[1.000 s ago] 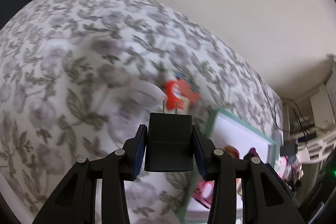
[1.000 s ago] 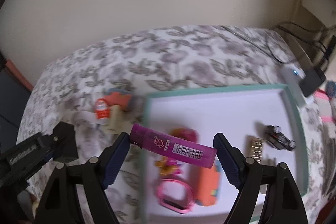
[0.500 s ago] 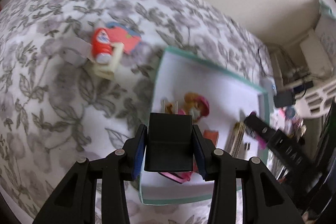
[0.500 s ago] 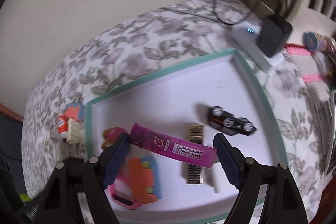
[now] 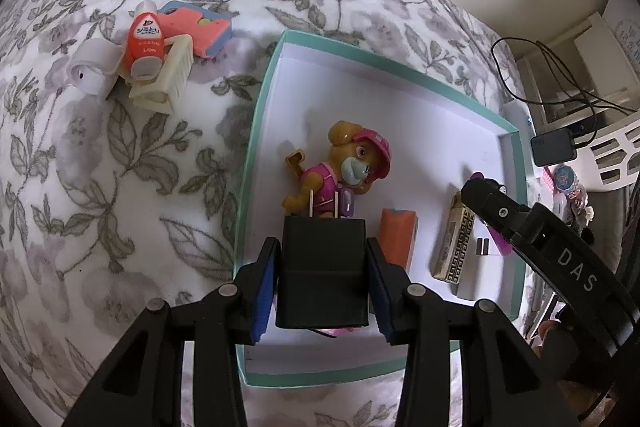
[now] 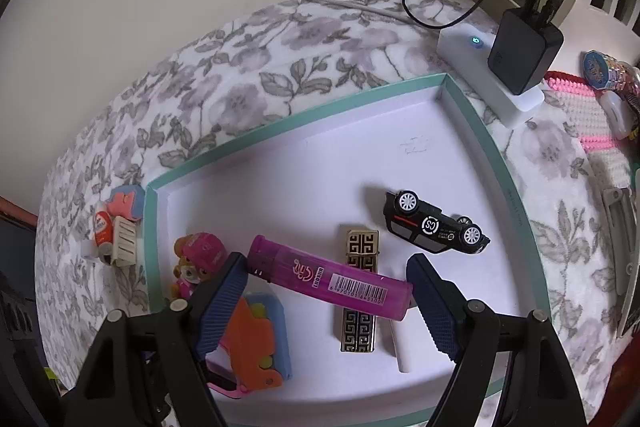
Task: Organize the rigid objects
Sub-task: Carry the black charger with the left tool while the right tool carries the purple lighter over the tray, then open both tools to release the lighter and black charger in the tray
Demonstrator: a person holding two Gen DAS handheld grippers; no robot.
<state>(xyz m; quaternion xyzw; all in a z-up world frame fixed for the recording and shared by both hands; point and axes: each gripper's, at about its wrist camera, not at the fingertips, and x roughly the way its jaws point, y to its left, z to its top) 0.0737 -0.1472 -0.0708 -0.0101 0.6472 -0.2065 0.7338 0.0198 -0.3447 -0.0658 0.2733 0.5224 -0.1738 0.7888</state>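
The left tongs (image 5: 323,281), at the bottom centre of the left wrist view, are clamped narrow on a black plug adapter (image 5: 322,273), its two metal prongs pointing up the frame toward a toy dog in a pink cap (image 5: 347,167). The adapter hangs over the lower left part of a white tray with a teal rim (image 5: 256,131) that sits on a floral-patterned cover (image 5: 120,163). In the right wrist view the right tongs (image 6: 327,291) stand wide, with a purple lighter (image 6: 329,277) spanning the gap, its two ends against the blue pads; it lies slantwise across the lower middle of the frame, above the tray's floor. Inside the tray lie a gold-and-black patterned bar (image 6: 360,291) directly behind the lighter, a black toy car (image 6: 434,227) on its side toward the centre right, and an orange and blue toy (image 6: 260,339) at the lower left. Outside the tray's left rim, in the upper left of the left wrist view, an orange bottle (image 5: 145,43) rests on a cream-coloured block (image 5: 164,79), with a white roll (image 5: 90,71) just beside it and a coral and blue piece (image 5: 196,27) behind. A black charger (image 6: 524,55) plugged into a white strip (image 6: 480,75) sits at the upper right, beyond the tray's corner.
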